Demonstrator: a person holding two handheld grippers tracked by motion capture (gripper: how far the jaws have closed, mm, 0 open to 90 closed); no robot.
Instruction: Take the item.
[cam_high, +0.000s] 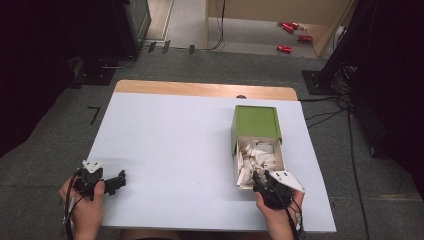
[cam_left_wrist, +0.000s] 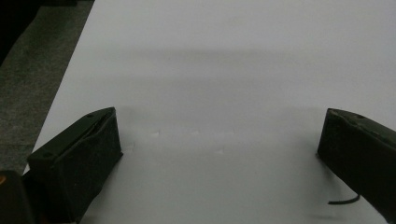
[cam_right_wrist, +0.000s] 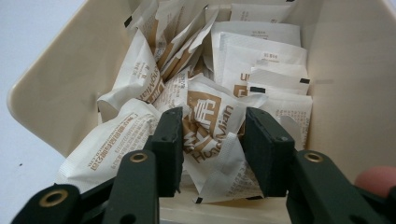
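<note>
A white sachet (cam_right_wrist: 211, 140) with brown lettering lies at the near end of a cream drawer (cam_right_wrist: 51, 88), on top of a heap of similar sachets (cam_right_wrist: 261, 60). The right gripper (cam_right_wrist: 212, 147) reaches into the drawer; its two black jaws stand on either side of the sachet and press against its crumpled sides, so the sachet is pinched between them. In the high view the drawer (cam_high: 281, 160) is pulled out toward the person from a green box (cam_high: 256, 121), which stands on the right half of a white table (cam_high: 170, 150), and the right gripper (cam_high: 262, 181) sits at the drawer's near edge, held by the person's right hand (cam_high: 277, 212). The left gripper (cam_high: 119, 181) rests low over the table's near left corner, well apart from the box, held by the left hand (cam_high: 87, 207). In the left gripper view its jaws are spread wide with bare tabletop (cam_left_wrist: 210, 93) between them.
</note>
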